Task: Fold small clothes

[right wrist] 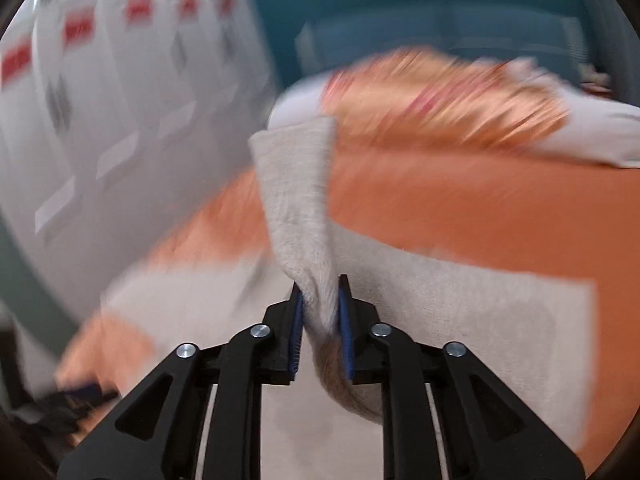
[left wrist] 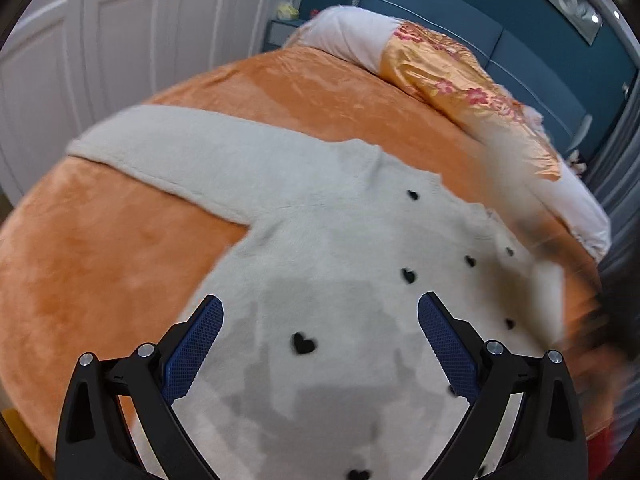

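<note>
A fluffy off-white sweater (left wrist: pixel 320 240) with small black hearts lies flat on an orange bedspread (left wrist: pixel 100 260). One sleeve (left wrist: pixel 180 152) stretches out to the left. My left gripper (left wrist: pixel 320 312) is open and empty, hovering over the sweater's body. In the right wrist view my right gripper (right wrist: pixel 320 296) is shut on a sleeve (right wrist: pixel 296 192) of the sweater, which stands lifted above the garment (right wrist: pixel 460 312). That view is motion-blurred. The right gripper shows as a dark blur at the right edge of the left wrist view (left wrist: pixel 600 320).
A white and orange floral duvet (left wrist: pixel 440 64) is bunched at the head of the bed, against a blue headboard (left wrist: pixel 460 12). White wardrobe doors (left wrist: pixel 120 40) stand to the left. A small bedside table (left wrist: pixel 280 28) is beside the bed.
</note>
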Available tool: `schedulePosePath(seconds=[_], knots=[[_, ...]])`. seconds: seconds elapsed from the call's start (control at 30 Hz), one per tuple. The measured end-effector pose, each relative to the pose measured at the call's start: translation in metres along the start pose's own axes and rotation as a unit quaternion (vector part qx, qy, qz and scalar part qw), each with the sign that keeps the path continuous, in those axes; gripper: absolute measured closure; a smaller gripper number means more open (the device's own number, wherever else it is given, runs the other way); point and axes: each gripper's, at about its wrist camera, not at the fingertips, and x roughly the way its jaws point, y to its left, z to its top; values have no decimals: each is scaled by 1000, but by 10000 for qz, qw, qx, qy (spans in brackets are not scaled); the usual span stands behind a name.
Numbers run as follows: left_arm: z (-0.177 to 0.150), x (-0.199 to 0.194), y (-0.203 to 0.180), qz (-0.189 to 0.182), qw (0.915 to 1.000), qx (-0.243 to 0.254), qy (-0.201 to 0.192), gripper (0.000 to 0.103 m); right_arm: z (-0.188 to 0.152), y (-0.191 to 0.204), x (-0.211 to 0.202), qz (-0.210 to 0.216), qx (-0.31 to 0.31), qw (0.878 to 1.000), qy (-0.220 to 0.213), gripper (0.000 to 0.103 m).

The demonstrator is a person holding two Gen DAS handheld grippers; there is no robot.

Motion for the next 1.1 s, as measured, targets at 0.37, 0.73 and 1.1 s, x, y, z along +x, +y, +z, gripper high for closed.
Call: schedulePosePath(seconds=[0.37,0.73,1.1], knots=[[27,93,-18,-843,9929,-307,776,7,-86,-82,-89,-1161,1202,9859,-25,48],[58,132,-46,-851,9927,-22,852,98,-64,-212,-68,-1954,2397,9510,64,35],[78,115,-66,-788,9944,683,-153,97,-74,-254,-64,-1771,2985,9375,-244,94]])
